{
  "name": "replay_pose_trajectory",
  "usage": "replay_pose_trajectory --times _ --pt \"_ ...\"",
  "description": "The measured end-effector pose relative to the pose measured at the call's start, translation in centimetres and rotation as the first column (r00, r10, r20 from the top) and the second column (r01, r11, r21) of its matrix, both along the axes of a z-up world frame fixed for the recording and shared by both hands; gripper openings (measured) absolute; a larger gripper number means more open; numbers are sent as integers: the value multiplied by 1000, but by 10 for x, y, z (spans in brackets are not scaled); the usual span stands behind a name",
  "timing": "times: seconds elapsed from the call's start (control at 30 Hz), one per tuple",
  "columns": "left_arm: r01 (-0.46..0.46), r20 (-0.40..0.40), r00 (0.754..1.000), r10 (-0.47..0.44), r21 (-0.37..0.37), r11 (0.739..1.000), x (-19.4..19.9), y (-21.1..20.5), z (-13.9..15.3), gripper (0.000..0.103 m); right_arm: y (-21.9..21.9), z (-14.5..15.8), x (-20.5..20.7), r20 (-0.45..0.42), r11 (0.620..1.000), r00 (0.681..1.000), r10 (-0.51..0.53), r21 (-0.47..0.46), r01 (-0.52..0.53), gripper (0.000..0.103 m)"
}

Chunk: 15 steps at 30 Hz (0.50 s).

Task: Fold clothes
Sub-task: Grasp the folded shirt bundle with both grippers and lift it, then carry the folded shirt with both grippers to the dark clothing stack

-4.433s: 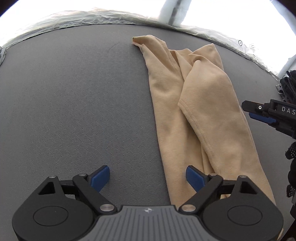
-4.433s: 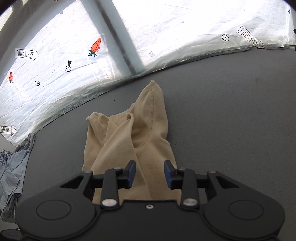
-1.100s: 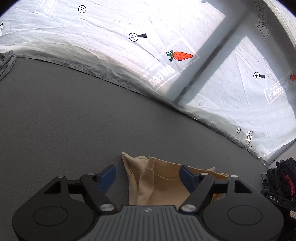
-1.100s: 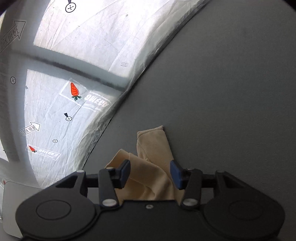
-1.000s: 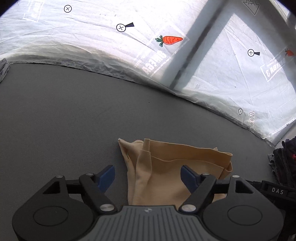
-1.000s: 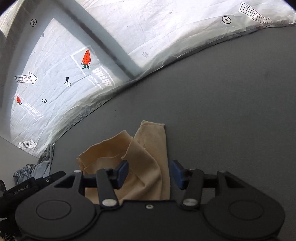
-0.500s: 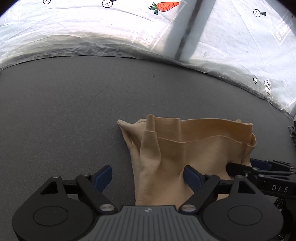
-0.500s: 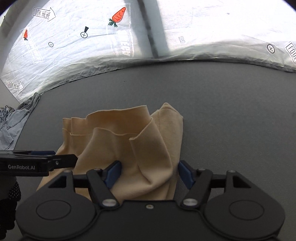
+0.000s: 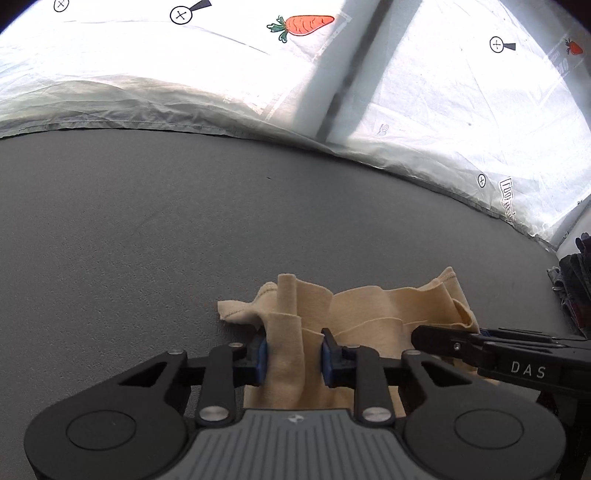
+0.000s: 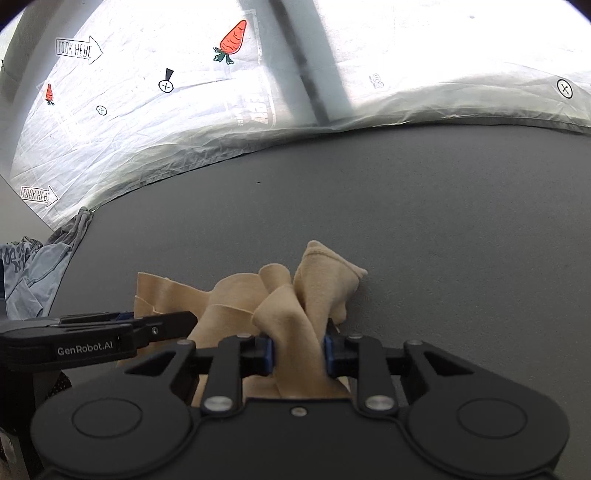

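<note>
Blue pads [image 9: 261, 357] of the left gripper [image 9: 291, 356] have just drawn in, and a raised fold of the tan garment [image 9: 369, 310] stands pinched between them, cloth pressing on both pads. Seen from its own camera, the right gripper [image 10: 298, 355] has likewise just narrowed; its pads [image 10: 268, 355] squeeze a bunched ridge of the same garment [image 10: 236, 291], which rises in soft peaks just beyond the fingertips.

Beside the left fingers, on their right, the dark tip of the right gripper [image 9: 447, 341] reaches in from the frame edge and lies over the garment's far corner; whether that tip touches cloth there is hard to judge at this angle. In the right wrist view the left gripper [image 10: 162, 326] comes in from the left in the same way, its tip against the garment's flat edge.

Ahead of both pairs of fingers the garment lies crumpled on the dark grey mat [image 9: 147, 221], which stretches away bare. Farther out, left of the right fingers, a grey-blue garment [image 10: 33, 273] is heaped at the mat's edge. Beyond the mat hangs white plastic sheeting [image 10: 424, 55] printed with carrots [image 9: 303, 25].
</note>
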<state>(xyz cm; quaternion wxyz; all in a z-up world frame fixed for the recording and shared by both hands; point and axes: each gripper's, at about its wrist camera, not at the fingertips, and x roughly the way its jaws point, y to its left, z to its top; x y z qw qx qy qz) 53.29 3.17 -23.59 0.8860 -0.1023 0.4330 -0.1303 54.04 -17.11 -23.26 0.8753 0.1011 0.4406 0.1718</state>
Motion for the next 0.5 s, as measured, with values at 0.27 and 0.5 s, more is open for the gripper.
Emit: replay_pose_trajectory --times 0.27,0.5 --pt "41 191 981 -32 -44 998 -67 -18 76 20 -8 52 -54 148 998 987 -60 -20 63 18" --pt "159 362 925 -111 -107 981 -138 -40 140 19 -13 125 -146 386 984 916 -111 -89 157 17"
